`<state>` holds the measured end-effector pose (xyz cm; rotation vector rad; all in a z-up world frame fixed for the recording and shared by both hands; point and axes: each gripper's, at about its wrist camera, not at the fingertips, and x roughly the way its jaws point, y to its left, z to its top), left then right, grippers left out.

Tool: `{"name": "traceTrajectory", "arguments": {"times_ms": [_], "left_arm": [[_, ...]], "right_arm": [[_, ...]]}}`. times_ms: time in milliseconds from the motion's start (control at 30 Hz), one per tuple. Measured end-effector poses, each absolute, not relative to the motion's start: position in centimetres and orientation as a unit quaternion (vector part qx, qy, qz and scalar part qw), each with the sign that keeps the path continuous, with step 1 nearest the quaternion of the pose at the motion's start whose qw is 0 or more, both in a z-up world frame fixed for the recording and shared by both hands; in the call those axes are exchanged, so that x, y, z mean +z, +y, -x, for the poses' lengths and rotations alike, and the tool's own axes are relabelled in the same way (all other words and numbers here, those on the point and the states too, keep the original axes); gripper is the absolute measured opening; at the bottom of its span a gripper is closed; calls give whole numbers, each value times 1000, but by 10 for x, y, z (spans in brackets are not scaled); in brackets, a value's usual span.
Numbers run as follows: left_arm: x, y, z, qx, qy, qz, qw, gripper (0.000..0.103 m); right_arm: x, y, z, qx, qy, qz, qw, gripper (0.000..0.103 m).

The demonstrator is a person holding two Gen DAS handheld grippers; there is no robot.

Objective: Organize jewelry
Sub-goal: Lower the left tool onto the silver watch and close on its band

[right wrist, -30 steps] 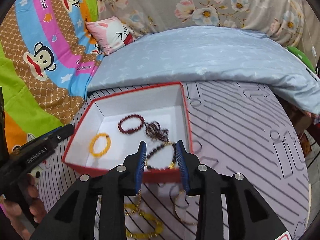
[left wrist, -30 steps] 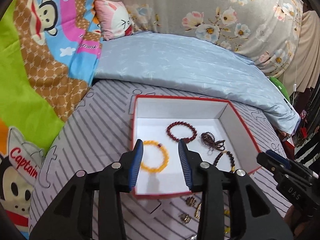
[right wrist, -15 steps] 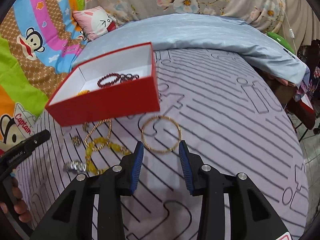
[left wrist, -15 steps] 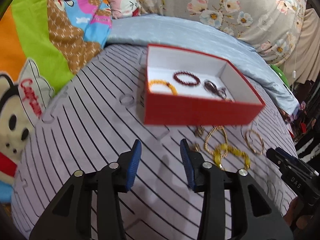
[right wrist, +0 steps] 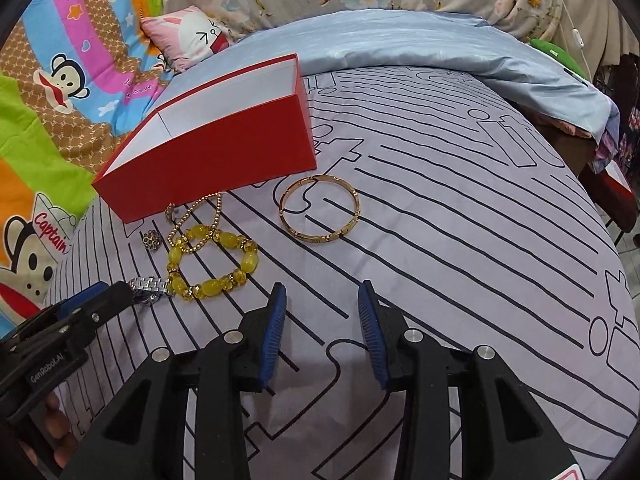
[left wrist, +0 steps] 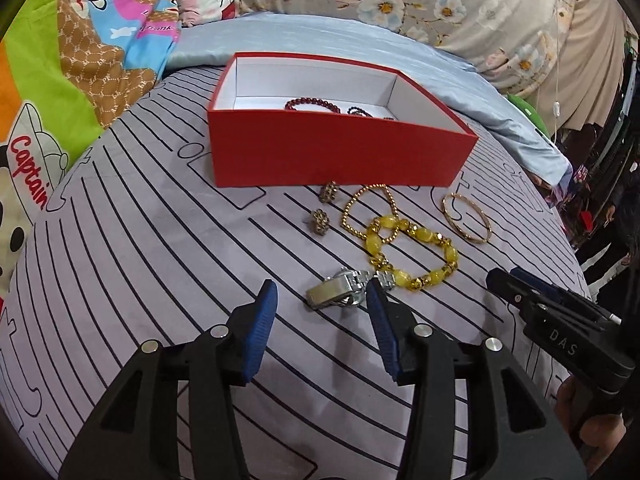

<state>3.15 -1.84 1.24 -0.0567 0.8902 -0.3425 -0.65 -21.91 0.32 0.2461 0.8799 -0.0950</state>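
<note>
A red box (left wrist: 340,152) with white lining stands on the striped sheet, with a dark red bead bracelet (left wrist: 312,103) inside. In front of it lie two small gold ornaments (left wrist: 320,221), a gold chain (left wrist: 348,216), a yellow bead bracelet (left wrist: 451,255), a gold bangle (right wrist: 316,239) and a silver watch (left wrist: 338,290). My left gripper (left wrist: 320,292) hangs low over the watch. Its jaws are opening, and the watch lies between the fingertips with neither pad pressing on it. My right gripper (right wrist: 321,292) is open over bare sheet, nearer than the bangle, with nothing between its fingers.
A pale blue quilt (left wrist: 320,40) lies behind the box, with floral cloth beyond it. A bright cartoon blanket (left wrist: 80,60) rises on the left. The sheet (right wrist: 440,240) ends at the bed's right edge (right wrist: 600,208). A hand holds each gripper's handle.
Both grippers have pulled back from above the box and sunk toward the sheet. The loose jewelry in front of the box came into view. Both pairs of jaws stand wider.
</note>
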Motion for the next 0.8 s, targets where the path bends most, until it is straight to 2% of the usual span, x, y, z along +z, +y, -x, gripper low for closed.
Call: {"name": "traceTrajectory", "arguments": {"times_ms": [400, 800], "left_arm": [[3, -18, -36, -132, 428, 22, 894, 44], [7, 19, -44, -104, 433, 70, 893, 44]], "right_arm": [[3, -213, 7, -45, 426, -106, 898, 41], [3, -212, 6, -45, 426, -98, 898, 42]]}}
